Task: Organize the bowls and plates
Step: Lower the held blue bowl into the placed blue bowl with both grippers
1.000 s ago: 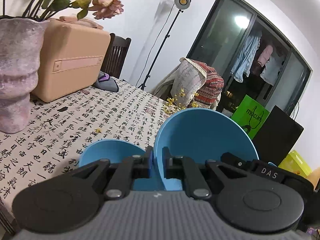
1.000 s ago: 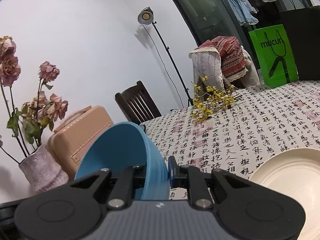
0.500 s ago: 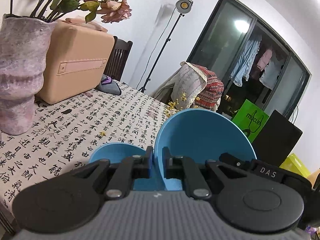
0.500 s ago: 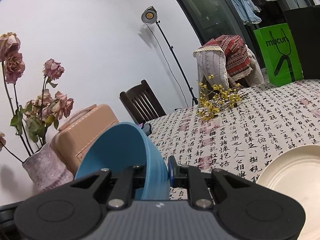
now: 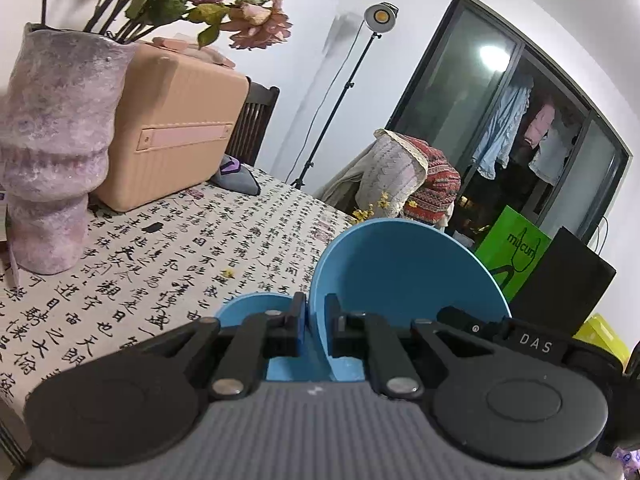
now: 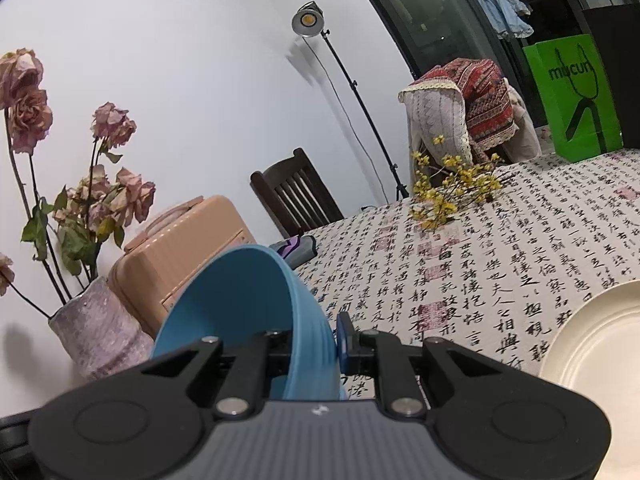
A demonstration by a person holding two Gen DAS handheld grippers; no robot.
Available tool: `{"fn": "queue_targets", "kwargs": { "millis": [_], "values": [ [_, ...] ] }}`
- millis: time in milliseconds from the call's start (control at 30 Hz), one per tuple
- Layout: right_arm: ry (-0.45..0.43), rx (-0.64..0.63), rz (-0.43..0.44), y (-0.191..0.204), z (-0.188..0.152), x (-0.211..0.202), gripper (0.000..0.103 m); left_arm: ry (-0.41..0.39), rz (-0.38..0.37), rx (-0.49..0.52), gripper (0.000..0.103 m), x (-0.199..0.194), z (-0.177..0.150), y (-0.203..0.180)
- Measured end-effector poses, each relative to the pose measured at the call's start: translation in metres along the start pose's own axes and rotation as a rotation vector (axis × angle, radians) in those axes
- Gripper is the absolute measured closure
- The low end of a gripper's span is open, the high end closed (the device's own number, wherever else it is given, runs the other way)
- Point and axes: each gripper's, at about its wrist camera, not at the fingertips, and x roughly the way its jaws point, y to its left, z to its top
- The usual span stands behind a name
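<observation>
Blue bowl pinched by its rim, tilted on edge, above the tablecloth. Clamped from one side by the left gripper, jaws nearly closed on the wall; likewise gripped by the right gripper. Second blue bowl just left of it, low, partly hidden. Cream plate right of the bowl. Vase and case well left, beyond.
</observation>
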Motion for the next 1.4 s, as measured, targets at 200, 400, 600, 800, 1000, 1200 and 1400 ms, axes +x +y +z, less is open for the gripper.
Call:
{"fn": "queue_targets", "kwargs": {
  "millis": [200, 400, 600, 800, 1000, 1200, 1400],
  "values": [
    [0.023, -0.005, 0.009, 0.004, -0.004, 0.011, 0.089, 0.000, 0.014, -0.013, 0.093, 0.004, 0.001, 0.011],
    [0.039, 0.002, 0.021, 0.006, -0.005, 0.019, 0.089, -0.014, 0.028, -0.009, 0.093, 0.004, 0.000, 0.016],
    [0.057, -0.009, 0.031, 0.012, -0.007, 0.027, 0.089, -0.017, 0.043, -0.014, 0.093, 0.004, -0.001, 0.022],
    [0.086, -0.025, 0.036, 0.017, -0.013, 0.037, 0.088, -0.004, 0.065, -0.029, 0.093, 0.007, -0.003, 0.034],
    [0.100, -0.031, 0.025, 0.016, -0.019, 0.046, 0.088, 0.014, 0.069, -0.038, 0.093, 0.015, -0.005, 0.041],
    [0.116, -0.055, 0.002, 0.013, -0.026, 0.056, 0.088, 0.031, 0.080, -0.034, 0.093, 0.024, -0.010, 0.042],
    [0.119, -0.125, -0.022, 0.019, -0.034, 0.064, 0.088, 0.033, 0.105, -0.018, 0.093, 0.032, -0.013, 0.043]
  ]
}}
